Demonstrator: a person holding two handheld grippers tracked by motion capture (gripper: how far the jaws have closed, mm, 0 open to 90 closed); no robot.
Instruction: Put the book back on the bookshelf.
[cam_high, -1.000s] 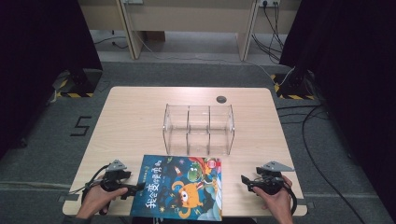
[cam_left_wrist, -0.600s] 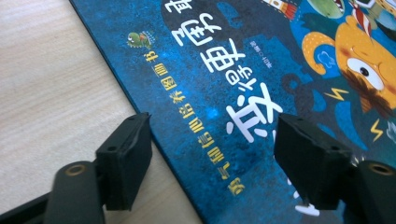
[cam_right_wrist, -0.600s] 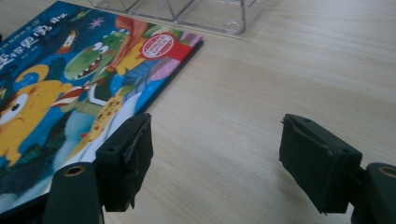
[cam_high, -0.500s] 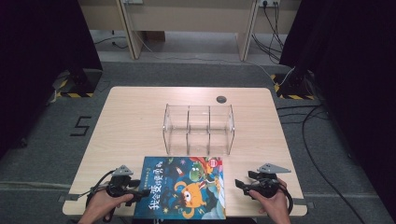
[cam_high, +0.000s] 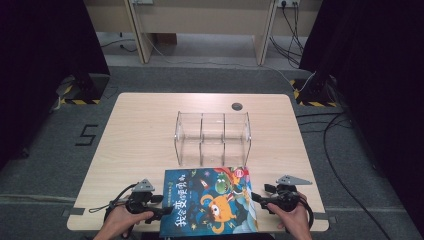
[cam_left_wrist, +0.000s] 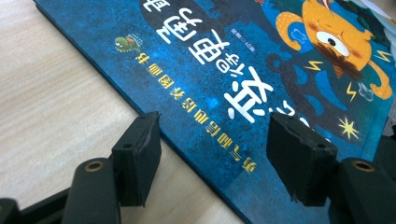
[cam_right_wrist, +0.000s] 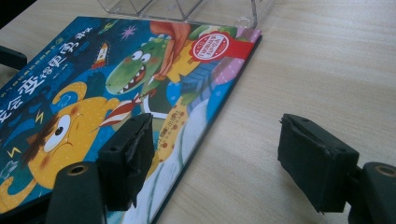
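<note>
A blue picture book (cam_high: 210, 200) with an orange monster on its cover lies flat at the table's front edge. My left gripper (cam_high: 164, 211) is open at the book's left edge. In the left gripper view its jaws straddle that edge, one pad (cam_left_wrist: 137, 158) over bare wood and the other over the cover (cam_left_wrist: 224, 70). My right gripper (cam_high: 256, 198) is open at the book's right edge. In the right gripper view one pad (cam_right_wrist: 128, 158) hangs over the cover (cam_right_wrist: 116, 84) and the other over the table. Neither gripper holds anything.
A clear acrylic divider rack (cam_high: 212, 137) with three compartments stands just behind the book, its corner (cam_right_wrist: 187, 9) near the book's far edge. A black round grommet (cam_high: 237, 106) sits at the back of the wooden table (cam_high: 140, 135). Cables trail from both grippers.
My left gripper has moved right and nearer the front edge, up to the book's left side. The right gripper has shifted slightly toward the book's right side. The book has not moved.
</note>
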